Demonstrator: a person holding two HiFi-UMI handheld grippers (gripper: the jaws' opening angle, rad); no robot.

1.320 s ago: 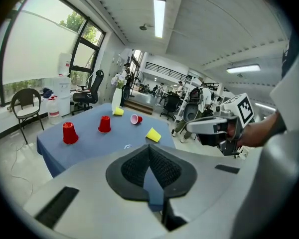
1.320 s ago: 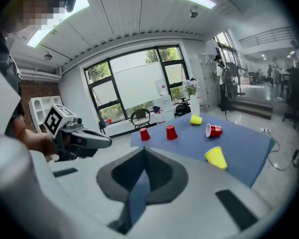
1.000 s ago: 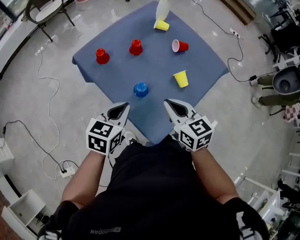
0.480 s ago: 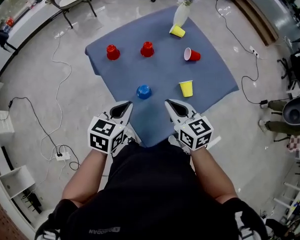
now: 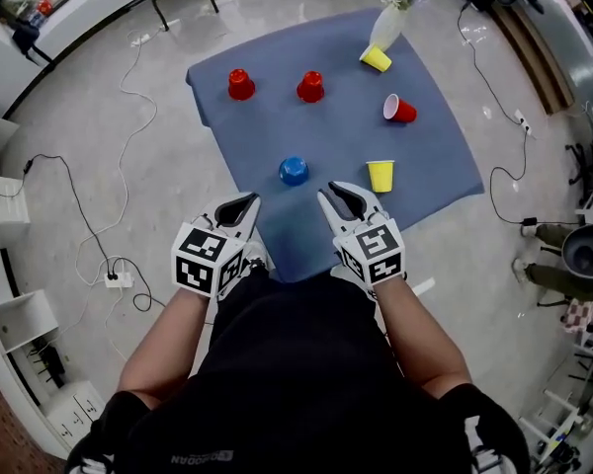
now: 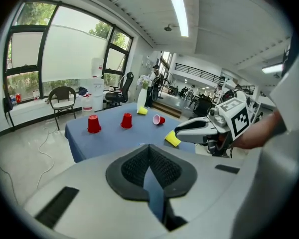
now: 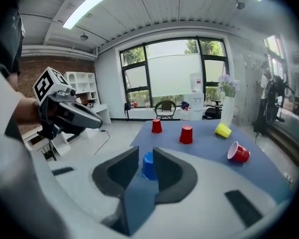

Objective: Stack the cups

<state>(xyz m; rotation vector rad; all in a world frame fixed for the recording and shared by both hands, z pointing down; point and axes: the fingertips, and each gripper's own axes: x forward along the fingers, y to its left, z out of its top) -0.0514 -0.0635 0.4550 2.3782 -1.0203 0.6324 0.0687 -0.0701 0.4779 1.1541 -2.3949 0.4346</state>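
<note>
The left gripper (image 5: pixel 245 204) (image 6: pixel 149 149) has its jaws closed tight with nothing between them. The right gripper's (image 5: pixel 334 196) (image 7: pixel 146 156) jaws are opening, with a narrow gap between the pads. No object sits inside that gap. The small blue plastic cup (image 5: pixel 294 171) (image 7: pixel 148 166) seen through it stands further off on the counter, untouched.

Both grippers hover side by side at the near edge of the counter (image 5: pixel 326 136), which is draped in a blue cloth. The blue cup stands upside down just beyond them, about midway between the two. To its right, ahead of the right gripper, is a yellow plastic cup (image 5: pixel 381 176) (image 6: pixel 172 139).

Further back a red plastic cup with a white inside (image 5: pixel 399 110) (image 7: pixel 238 152) lies on its side. Two more red plastic cups, the left red cup (image 5: pixel 240 84) (image 6: pixel 93 124) and the middle red cup (image 5: pixel 310 87) (image 6: pixel 126 120), stand upside down in a row, apart from each other. At the far corner a second yellow cup (image 5: pixel 376 59) (image 7: pixel 222 130) lies tipped beside a tall white vase of pale flowers (image 5: pixel 387 26) (image 7: pixel 227 111).
</note>
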